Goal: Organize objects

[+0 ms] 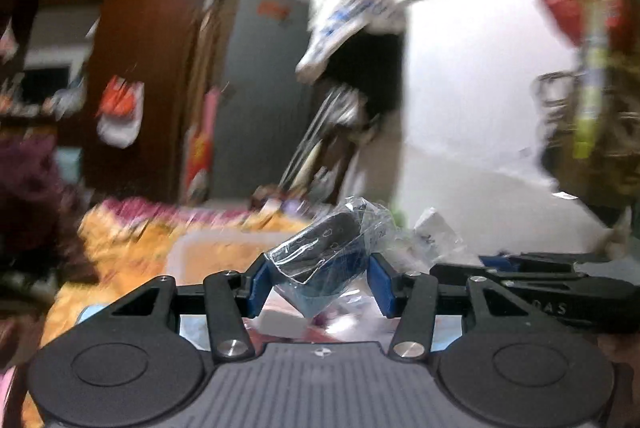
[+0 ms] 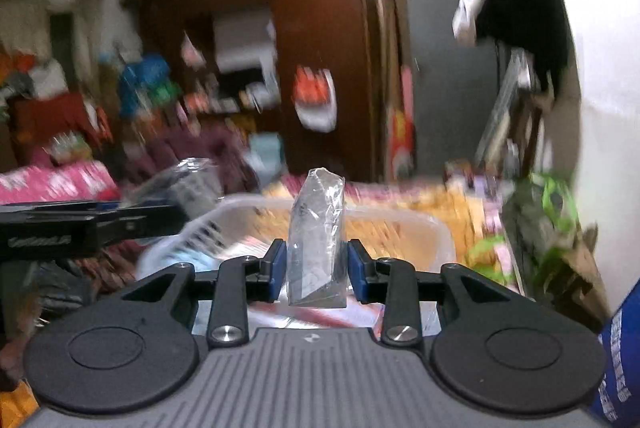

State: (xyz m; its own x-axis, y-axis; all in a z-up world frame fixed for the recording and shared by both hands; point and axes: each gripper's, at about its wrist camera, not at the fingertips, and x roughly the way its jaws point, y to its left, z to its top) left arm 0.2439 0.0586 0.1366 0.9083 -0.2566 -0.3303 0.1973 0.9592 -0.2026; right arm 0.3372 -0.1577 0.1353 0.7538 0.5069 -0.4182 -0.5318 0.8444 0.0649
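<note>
My left gripper (image 1: 318,282) is shut on a dark object wrapped in clear plastic (image 1: 324,256), held up in the air and tilted. My right gripper (image 2: 317,270) is shut on a small clear plastic packet (image 2: 318,236) that stands upright between the blue pads (image 2: 278,268). In the left wrist view the right gripper (image 1: 532,284) shows at the right with its packet (image 1: 436,232). In the right wrist view the left gripper (image 2: 80,224) shows at the left with its wrapped object (image 2: 188,184). A translucent white plastic basket (image 2: 400,218) lies just beyond both grippers.
The basket sits on an orange and pink patterned bedcover (image 1: 132,232). A dark wooden wardrobe (image 2: 320,28) stands behind. A white and blue bag over dark clothing (image 1: 352,16) hangs on the white wall. A red bag (image 1: 576,4) hangs at the right. Both views are motion-blurred.
</note>
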